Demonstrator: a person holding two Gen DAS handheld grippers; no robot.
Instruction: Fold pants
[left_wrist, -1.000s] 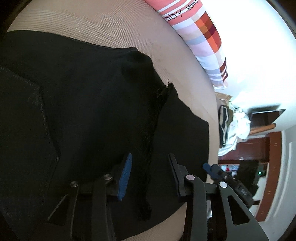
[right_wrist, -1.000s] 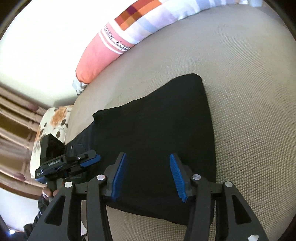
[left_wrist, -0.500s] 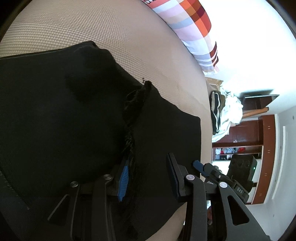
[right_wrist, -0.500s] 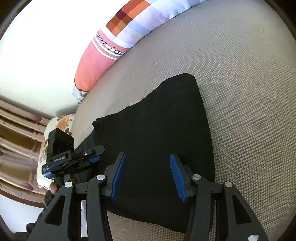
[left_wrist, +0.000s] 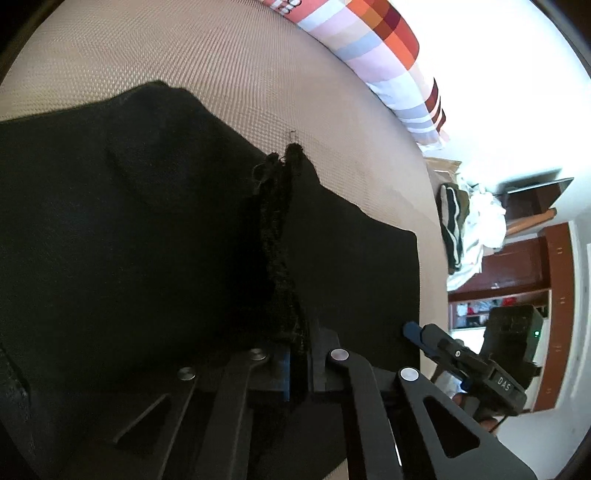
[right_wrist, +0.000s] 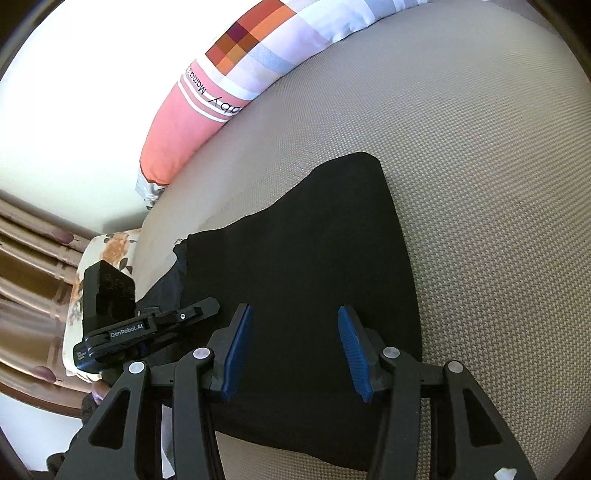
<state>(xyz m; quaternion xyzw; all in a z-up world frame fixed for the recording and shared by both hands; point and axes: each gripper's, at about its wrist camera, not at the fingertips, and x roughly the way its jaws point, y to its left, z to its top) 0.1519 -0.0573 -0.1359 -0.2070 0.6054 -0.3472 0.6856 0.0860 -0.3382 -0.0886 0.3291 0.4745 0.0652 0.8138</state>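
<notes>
Black pants (left_wrist: 147, 240) lie spread on a beige woven bed surface (left_wrist: 240, 74). My left gripper (left_wrist: 299, 365) is shut on a frayed hem edge (left_wrist: 280, 236) of the pants, which runs up from between its jaws. In the right wrist view the pants (right_wrist: 314, 258) lie flat as a dark folded panel. My right gripper (right_wrist: 295, 350) is open and empty, its blue pads just above the near part of the cloth. The left gripper (right_wrist: 147, 328) shows at the left there, and the right gripper (left_wrist: 465, 358) at the lower right of the left wrist view.
A long striped and checked pillow (right_wrist: 240, 74) lies along the far edge of the bed, also in the left wrist view (left_wrist: 388, 59). A floral pillow (right_wrist: 110, 254) sits at the left. A pile of clothes (left_wrist: 469, 225) and brown cabinets (left_wrist: 554, 295) stand beyond the bed.
My left gripper has closed on the frayed hem edge of the pants. My right gripper has stayed open over the cloth, shifting only slightly.
</notes>
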